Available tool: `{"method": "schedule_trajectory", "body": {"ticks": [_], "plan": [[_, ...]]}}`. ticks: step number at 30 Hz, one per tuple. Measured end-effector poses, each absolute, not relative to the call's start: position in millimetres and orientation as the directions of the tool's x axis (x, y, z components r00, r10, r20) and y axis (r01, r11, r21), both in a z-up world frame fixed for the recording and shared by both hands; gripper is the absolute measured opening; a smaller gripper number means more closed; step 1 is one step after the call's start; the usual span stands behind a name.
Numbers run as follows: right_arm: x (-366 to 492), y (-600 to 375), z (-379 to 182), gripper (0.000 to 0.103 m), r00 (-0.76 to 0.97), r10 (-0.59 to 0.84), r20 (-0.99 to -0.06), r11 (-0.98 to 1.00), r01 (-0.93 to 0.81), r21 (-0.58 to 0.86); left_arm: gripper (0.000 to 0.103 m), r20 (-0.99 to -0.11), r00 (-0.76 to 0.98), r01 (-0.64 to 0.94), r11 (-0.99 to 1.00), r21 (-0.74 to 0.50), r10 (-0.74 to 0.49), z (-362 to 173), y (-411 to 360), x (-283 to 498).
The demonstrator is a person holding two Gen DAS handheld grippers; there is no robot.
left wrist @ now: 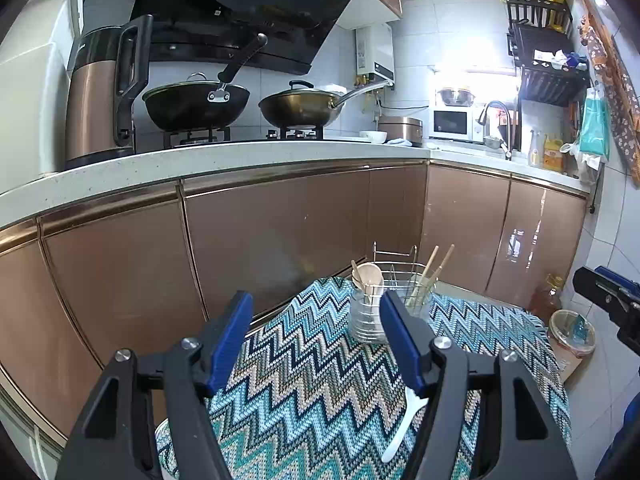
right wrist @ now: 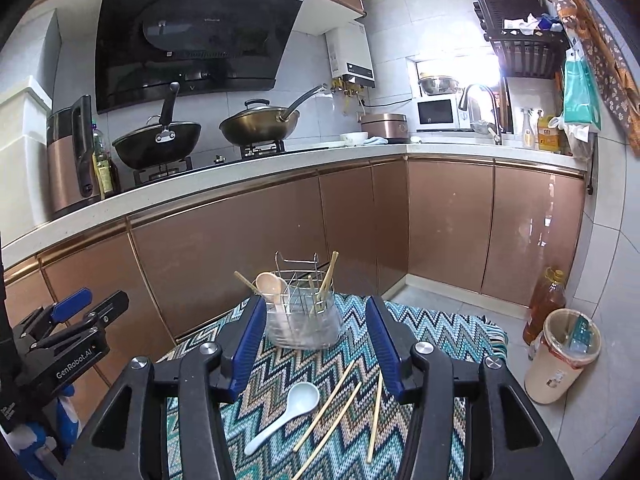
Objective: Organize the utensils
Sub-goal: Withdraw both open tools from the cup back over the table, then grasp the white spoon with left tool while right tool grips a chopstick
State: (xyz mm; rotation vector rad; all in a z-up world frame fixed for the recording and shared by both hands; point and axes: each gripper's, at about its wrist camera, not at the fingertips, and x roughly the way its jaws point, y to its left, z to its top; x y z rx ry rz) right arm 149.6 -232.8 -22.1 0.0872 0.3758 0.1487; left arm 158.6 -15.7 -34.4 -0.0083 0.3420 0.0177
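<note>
A clear utensil holder with a wire rack (right wrist: 303,322) stands at the far end of a zigzag-patterned cloth (right wrist: 440,332); it also shows in the left wrist view (left wrist: 370,316). It holds a wooden spoon (right wrist: 271,286) and chopsticks (right wrist: 328,276). A white spoon (right wrist: 286,412) and three loose chopsticks (right wrist: 326,408) lie on the cloth near me. My right gripper (right wrist: 314,312) is open and empty above them. My left gripper (left wrist: 316,308) is open and empty; the white spoon (left wrist: 402,428) lies under its right finger.
Brown cabinet doors (right wrist: 240,248) stand just beyond the cloth. A bin (right wrist: 562,360) and an oil bottle (right wrist: 546,304) stand on the floor at the right. My left gripper (right wrist: 92,308) shows at the left edge of the right wrist view.
</note>
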Motion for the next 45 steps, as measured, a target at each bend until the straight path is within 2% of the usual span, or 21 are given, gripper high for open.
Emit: {"method": "schedule_trajectory", "body": {"ticks": [21, 26, 31, 33, 35, 38, 41, 45], "plan": [[117.2, -221.3, -23.9, 0.049, 0.906, 0.153, -0.394, 0.988, -0.125, 0.095, 0.064, -0.36, 0.933, 0.003, 1.0, -0.027, -0.012, -40.1, -4.0, 135.5], [129.4, -235.4, -31.6, 0.049, 0.874, 0.149, -0.462, 0.986, -0.097, 0.135, 0.064, -0.436, 0.898, 0.019, 0.995, -0.094, -0.058, -52.0, 13.6, 155.3], [165.5, -259.6, -55.4, 0.049, 0.787, 0.206, -0.581, 0.967, -0.073, 0.244, 0.063, -0.566, 0.797, 0.127, 0.974, -0.186, -0.212, -82.8, 17.4, 195.5], [182.5, -267.0, -69.0, 0.045, 0.746, 0.235, -0.624, 0.958, -0.068, 0.279, 0.063, -0.6, 0.76, 0.159, 0.966, -0.202, -0.25, -97.4, 11.7, 208.0], [198.4, -272.3, -83.1, 0.035, 0.703, 0.27, -0.658, 0.947, -0.07, 0.314, 0.063, -0.633, 0.717, 0.199, 0.956, -0.214, -0.291, -112.3, 1.5, 224.0], [223.1, -279.8, -105.9, 0.024, 0.638, 0.309, -0.705, 0.933, -0.062, 0.353, 0.053, -0.684, 0.624, 0.266, 0.926, -0.269, -0.378, -137.1, -16.2, 252.2], [246.4, -282.0, -124.3, 0.018, 0.58, 0.338, -0.741, 0.924, -0.056, 0.378, 0.05, -0.714, 0.539, 0.321, 0.893, -0.316, -0.446, -161.6, -35.1, 280.7], [279.0, -283.0, -152.7, 0.018, 0.492, 0.368, -0.789, 0.915, -0.04, 0.401, 0.05, -0.723, 0.447, 0.394, 0.842, -0.37, -0.527, -188.1, -57.0, 312.9]]}}
